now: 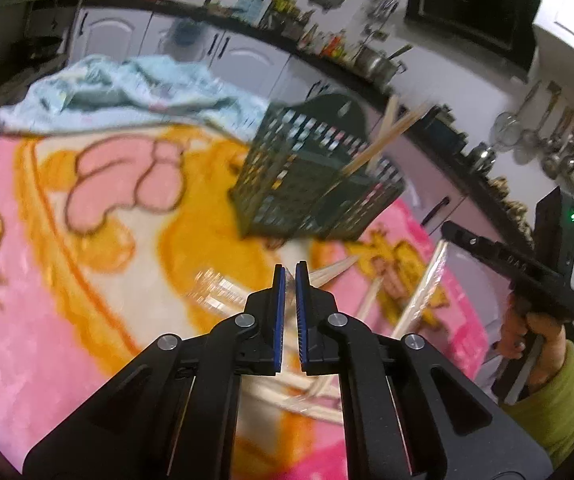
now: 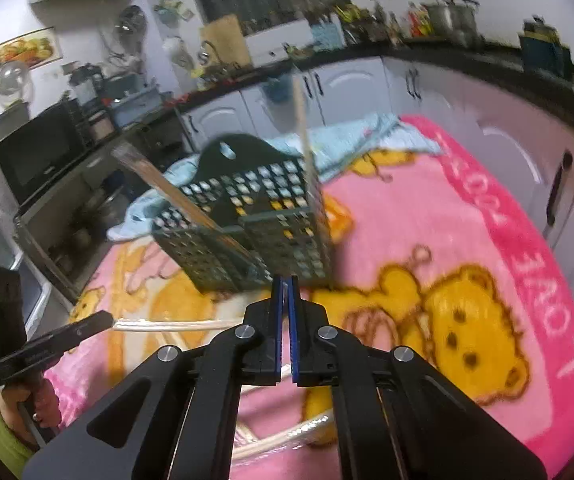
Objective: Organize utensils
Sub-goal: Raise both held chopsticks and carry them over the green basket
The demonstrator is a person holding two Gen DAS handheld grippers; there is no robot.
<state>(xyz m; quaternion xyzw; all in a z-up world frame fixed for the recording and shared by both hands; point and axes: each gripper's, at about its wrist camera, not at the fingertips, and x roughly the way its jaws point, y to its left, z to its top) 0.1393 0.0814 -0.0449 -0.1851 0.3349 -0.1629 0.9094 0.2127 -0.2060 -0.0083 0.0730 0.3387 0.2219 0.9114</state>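
A dark green perforated utensil basket [image 1: 319,176] stands on a pink cartoon blanket [image 1: 87,240], with chopsticks [image 1: 383,140] sticking out of it. It also shows in the right wrist view [image 2: 247,224]. My left gripper [image 1: 290,276] is shut on a clear-wrapped pair of chopsticks [image 1: 223,296], just in front of the basket. My right gripper [image 2: 285,284] is shut on a wrapped chopstick pair [image 2: 307,152] that rises upright in front of the basket. More wrapped chopsticks [image 1: 423,292] lie loose on the blanket [image 2: 407,208].
A light blue cloth [image 1: 135,96] lies bunched behind the basket. White kitchen cabinets [image 1: 247,60] and a dark counter with pots ring the table. More loose chopsticks [image 2: 167,325] lie near the front edge. The right handset [image 1: 527,276] shows at the left view's right side.
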